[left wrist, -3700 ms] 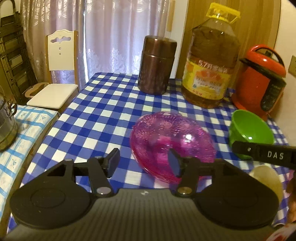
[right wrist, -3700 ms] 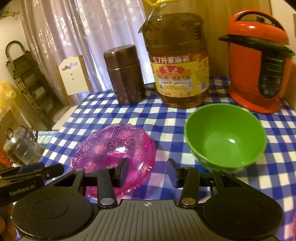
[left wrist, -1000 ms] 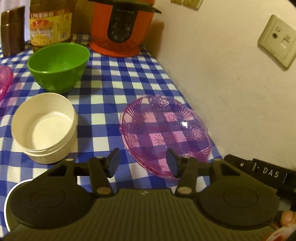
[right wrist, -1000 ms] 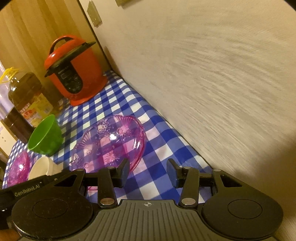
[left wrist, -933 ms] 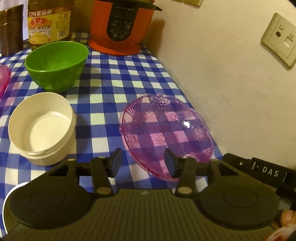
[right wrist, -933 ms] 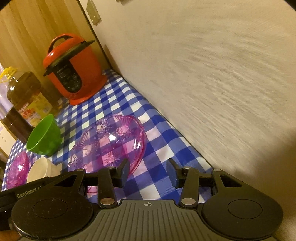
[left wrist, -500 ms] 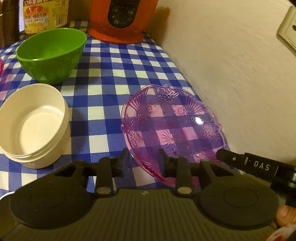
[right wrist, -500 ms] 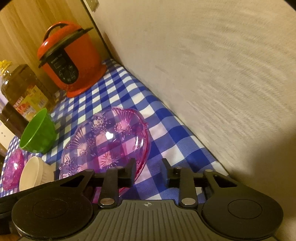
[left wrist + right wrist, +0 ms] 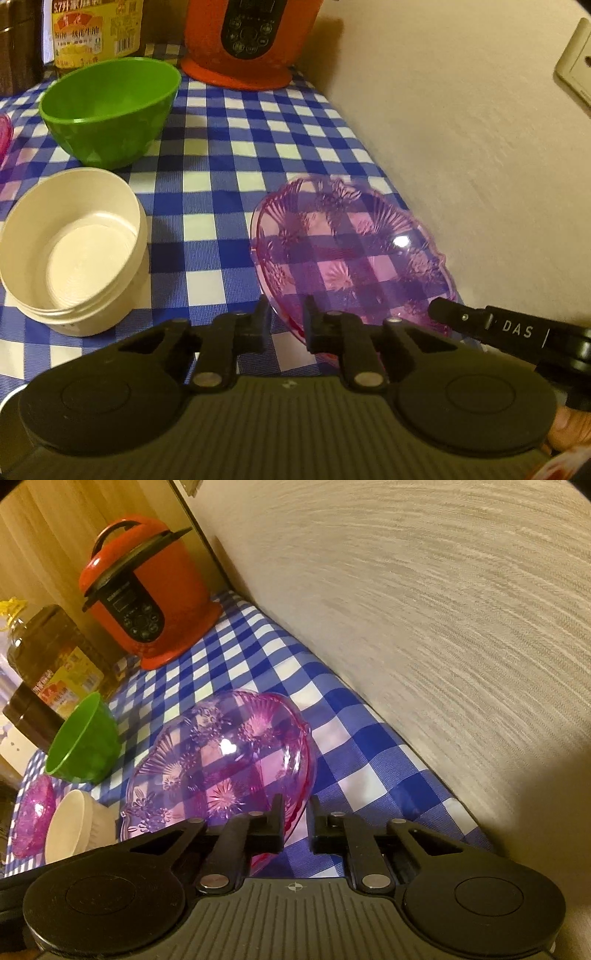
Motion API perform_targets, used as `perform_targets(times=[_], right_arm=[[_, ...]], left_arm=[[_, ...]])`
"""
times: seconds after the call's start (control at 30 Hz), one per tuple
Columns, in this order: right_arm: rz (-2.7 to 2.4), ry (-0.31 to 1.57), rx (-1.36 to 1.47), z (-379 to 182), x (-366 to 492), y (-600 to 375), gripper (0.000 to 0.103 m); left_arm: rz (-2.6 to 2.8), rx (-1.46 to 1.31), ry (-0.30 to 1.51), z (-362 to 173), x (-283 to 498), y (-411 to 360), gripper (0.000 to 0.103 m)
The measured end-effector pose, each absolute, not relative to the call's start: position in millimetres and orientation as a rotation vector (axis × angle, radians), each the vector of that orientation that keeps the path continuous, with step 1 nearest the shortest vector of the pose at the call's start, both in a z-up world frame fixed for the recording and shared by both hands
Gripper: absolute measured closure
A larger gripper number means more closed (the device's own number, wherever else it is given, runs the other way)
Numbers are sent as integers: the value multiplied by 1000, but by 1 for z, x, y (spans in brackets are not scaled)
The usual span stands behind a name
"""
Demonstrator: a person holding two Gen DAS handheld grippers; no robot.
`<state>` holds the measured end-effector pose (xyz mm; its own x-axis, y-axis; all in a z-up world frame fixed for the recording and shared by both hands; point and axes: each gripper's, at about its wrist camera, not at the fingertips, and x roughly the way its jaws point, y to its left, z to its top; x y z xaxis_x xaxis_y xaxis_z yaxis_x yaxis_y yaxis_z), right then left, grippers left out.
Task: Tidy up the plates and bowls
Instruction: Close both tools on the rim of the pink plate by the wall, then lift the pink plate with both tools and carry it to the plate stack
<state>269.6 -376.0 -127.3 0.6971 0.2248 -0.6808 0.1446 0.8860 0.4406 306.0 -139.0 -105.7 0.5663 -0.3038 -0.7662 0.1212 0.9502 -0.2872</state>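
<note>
Pink see-through plate (image 9: 351, 254) sits on the checked table (image 9: 221, 147) right by the wall (image 9: 461, 129), just beside the white tub (image 9: 74, 247), green bowl (image 9: 107, 107) further back. Both tongs have just been closing on it: left tongs (image 9: 286, 325) are clamped on the near rim, right tongs (image 9: 295, 825) look pinched on the rim's other side, though the edge is hard to make out there. Looks like thin moulded plastic to me, so light, stiff, a bit slippery. The scalloped rim is the only real handle; I'd lift it level with both.
</note>
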Motion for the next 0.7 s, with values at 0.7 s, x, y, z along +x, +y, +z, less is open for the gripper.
perform_targets(times=[0.7], right_arm=[[102,699,511,-56,209,-353,91]], left_arm=[[-235,-239,818,-28,246,-99,88]])
